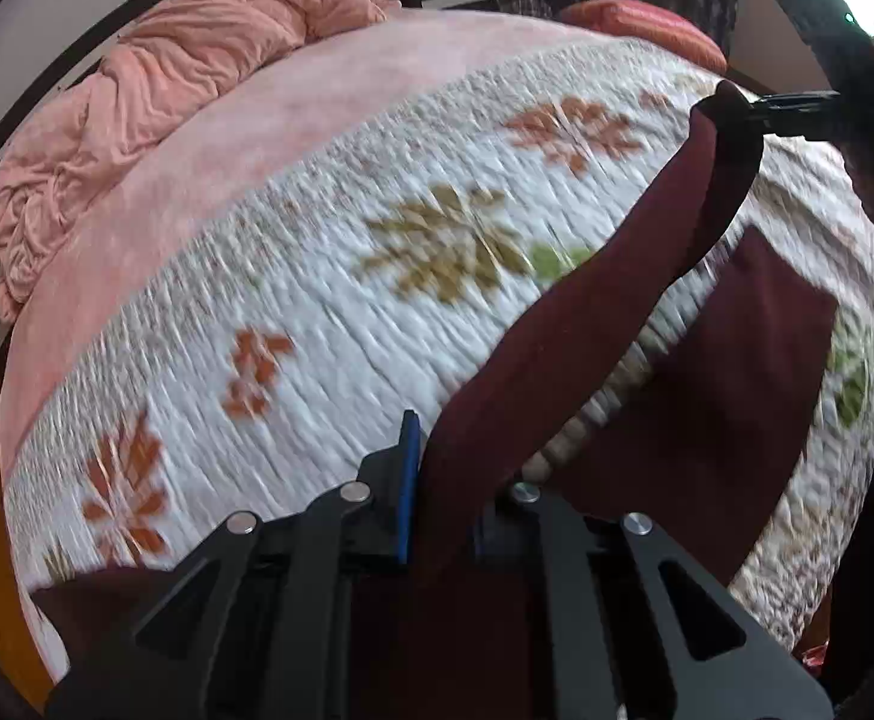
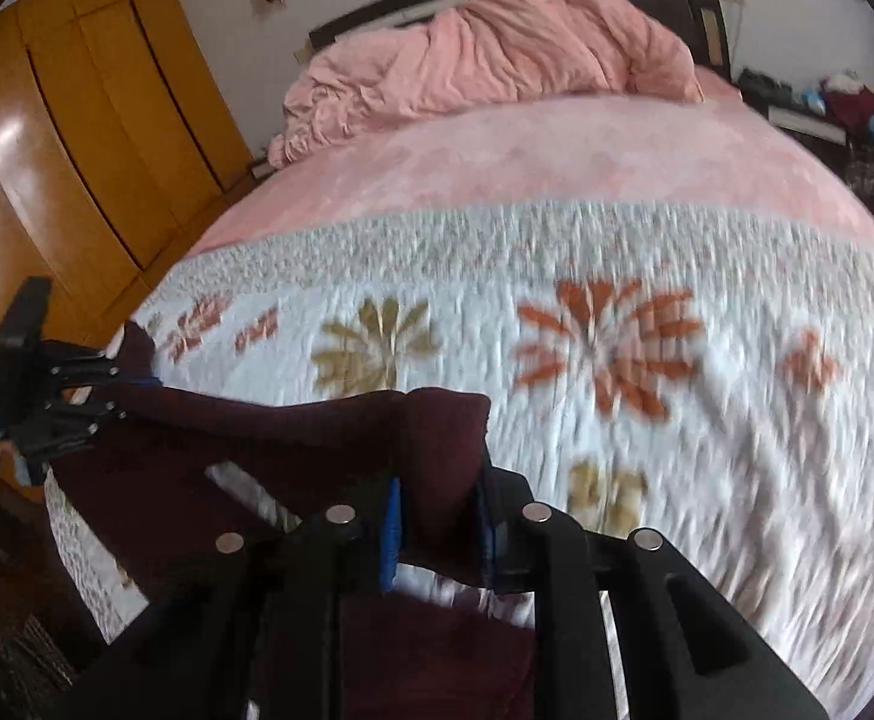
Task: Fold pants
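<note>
Our left gripper (image 1: 437,480) has its fingers (image 1: 408,480) clamped tight on a fold of the maroon pants (image 1: 557,348), and our right gripper (image 2: 437,516) pinches another part of the same garment. Between them we see the cloth stretched and lifted above the flowered quilt (image 1: 317,276), its lower part lying on the bed (image 2: 557,150) near the edge, with a rumpled pink blanket (image 2: 497,54) by the headboard.

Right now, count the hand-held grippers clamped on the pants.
2. The left hand-held gripper pinches the pants at the edge nearest its own camera; the right hand-held gripper holds the far raised end, toward the window. Both are shut on the fabric.
</note>
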Motion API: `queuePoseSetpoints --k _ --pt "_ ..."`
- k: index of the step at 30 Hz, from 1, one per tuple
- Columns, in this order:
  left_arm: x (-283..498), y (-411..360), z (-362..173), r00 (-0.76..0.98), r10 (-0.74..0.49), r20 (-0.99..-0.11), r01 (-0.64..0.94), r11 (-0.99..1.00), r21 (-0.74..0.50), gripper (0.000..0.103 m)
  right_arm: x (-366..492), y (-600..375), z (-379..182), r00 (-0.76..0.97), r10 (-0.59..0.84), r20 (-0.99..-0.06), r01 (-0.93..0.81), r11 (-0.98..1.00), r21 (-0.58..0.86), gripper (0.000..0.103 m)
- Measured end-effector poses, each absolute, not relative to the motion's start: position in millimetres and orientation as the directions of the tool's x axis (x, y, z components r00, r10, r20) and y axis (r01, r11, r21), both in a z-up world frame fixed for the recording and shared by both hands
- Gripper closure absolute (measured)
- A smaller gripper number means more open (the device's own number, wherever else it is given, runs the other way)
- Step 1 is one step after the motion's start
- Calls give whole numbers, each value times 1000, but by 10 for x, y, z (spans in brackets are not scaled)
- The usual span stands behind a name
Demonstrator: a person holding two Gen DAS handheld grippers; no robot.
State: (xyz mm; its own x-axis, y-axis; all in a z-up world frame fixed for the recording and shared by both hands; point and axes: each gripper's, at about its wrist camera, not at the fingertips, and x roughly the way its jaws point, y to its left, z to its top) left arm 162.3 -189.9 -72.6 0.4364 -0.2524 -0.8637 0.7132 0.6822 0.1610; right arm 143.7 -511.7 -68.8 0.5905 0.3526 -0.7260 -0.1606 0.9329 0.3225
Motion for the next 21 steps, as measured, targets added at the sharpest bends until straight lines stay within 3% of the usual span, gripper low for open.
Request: queuePoseSetpoints --k 6,16,18,21 --pt "1150 -1867 -1084 448 -218 -867 712 673 199 90 983 -5029 -1071 531 367 -764 -139 927 349 81" --pt "630 -2018 -996 446 -260 -857 701 696 154 90 601 -5148 -975 564 325 -759 -107 940 324 79" --pt "564 -2056 -1167 425 -237 -874 693 706 146 90 537 -5117 -1106 524 314 -792 -94 945 312 75" --pt "509 -2037 -1435 419 -194 -887 673 722 160 90 408 -5080 -1238 481 307 -821 -78 948 308 60"
